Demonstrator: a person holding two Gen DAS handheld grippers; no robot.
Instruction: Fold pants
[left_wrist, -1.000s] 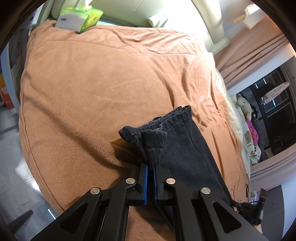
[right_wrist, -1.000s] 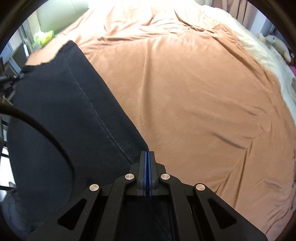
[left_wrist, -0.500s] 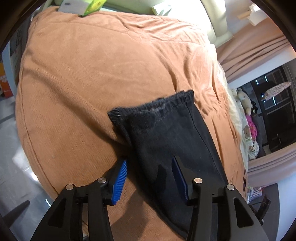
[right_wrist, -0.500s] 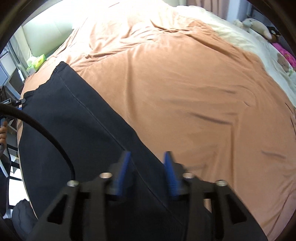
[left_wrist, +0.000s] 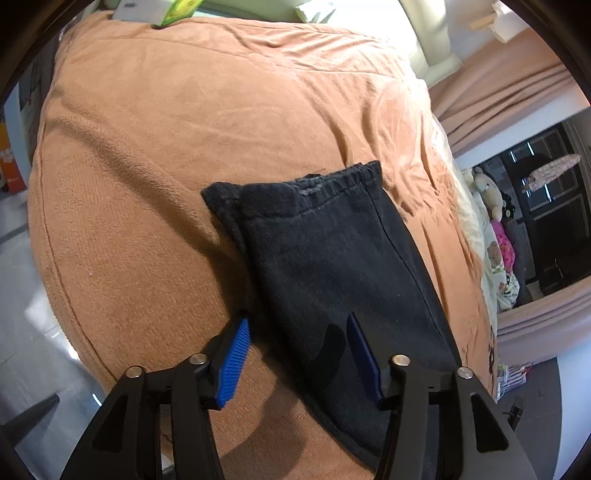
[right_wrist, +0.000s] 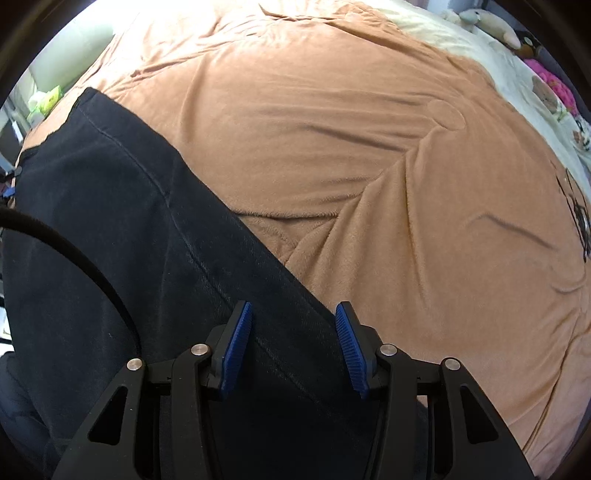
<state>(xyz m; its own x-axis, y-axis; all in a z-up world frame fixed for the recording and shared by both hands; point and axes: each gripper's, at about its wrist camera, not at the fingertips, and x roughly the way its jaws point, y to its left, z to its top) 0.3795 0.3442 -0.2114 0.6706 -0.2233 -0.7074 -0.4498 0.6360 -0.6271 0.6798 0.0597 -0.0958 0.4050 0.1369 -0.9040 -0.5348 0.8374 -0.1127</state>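
A rumpled orange plush blanket covers the bed. A green tissue box sits at its far edge, stuffed toys lie along one side, and pink pleated curtains hang behind.

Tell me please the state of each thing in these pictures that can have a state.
Black denim pants: folded, lying flat on the orange fleece blanket.
Left tool: open, jaws just been opening, pants below them, not gripped.
Right tool: open over the pants' edge, gripping nothing.
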